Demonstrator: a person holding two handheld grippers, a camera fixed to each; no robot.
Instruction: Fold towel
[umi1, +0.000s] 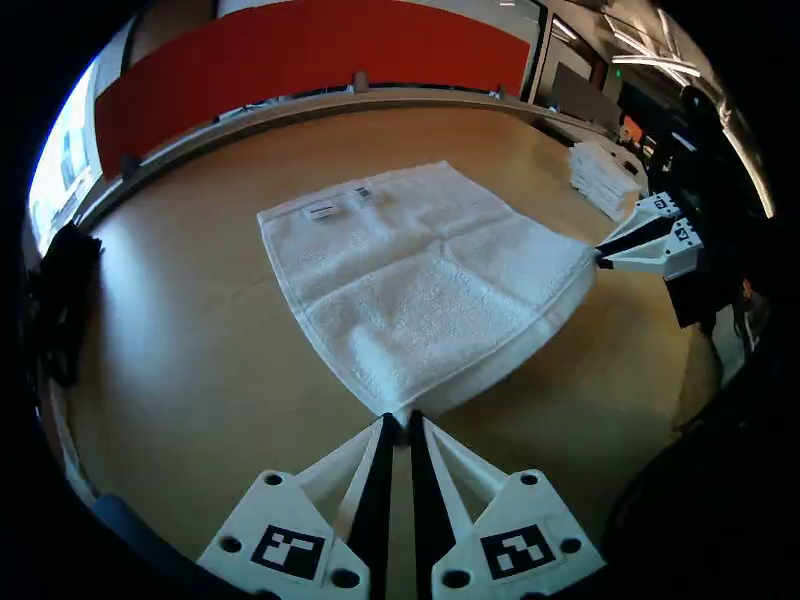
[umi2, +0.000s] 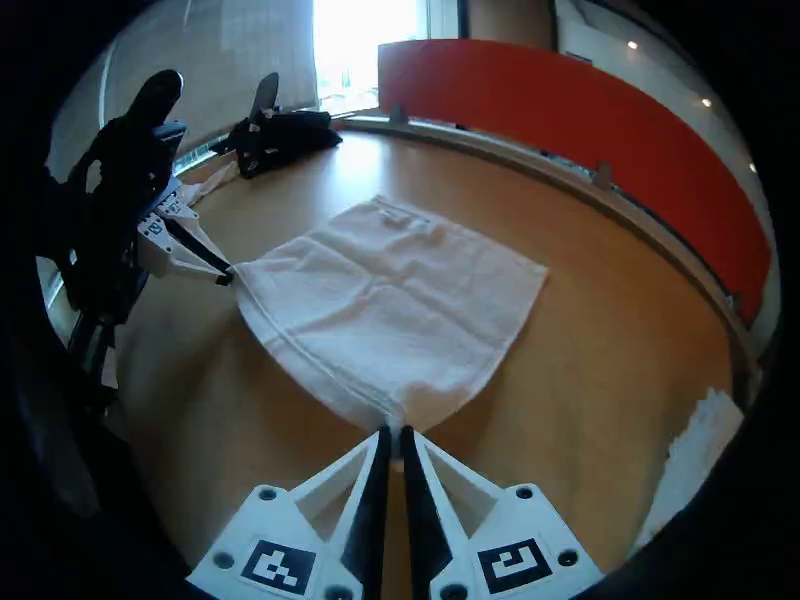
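My left hand-held gripper (umi1: 400, 420) is clamped on one corner of the white towel (umi1: 420, 280), which lies spread on the wooden bench (umi1: 190, 330). My right hand-held gripper (umi2: 392, 432) is closed on the neighbouring corner.

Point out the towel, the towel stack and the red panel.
towel (umi1: 420, 280), left gripper view, its middle
towel stack (umi1: 603, 175), left gripper view, its top
red panel (umi2: 560, 100), right gripper view, its face
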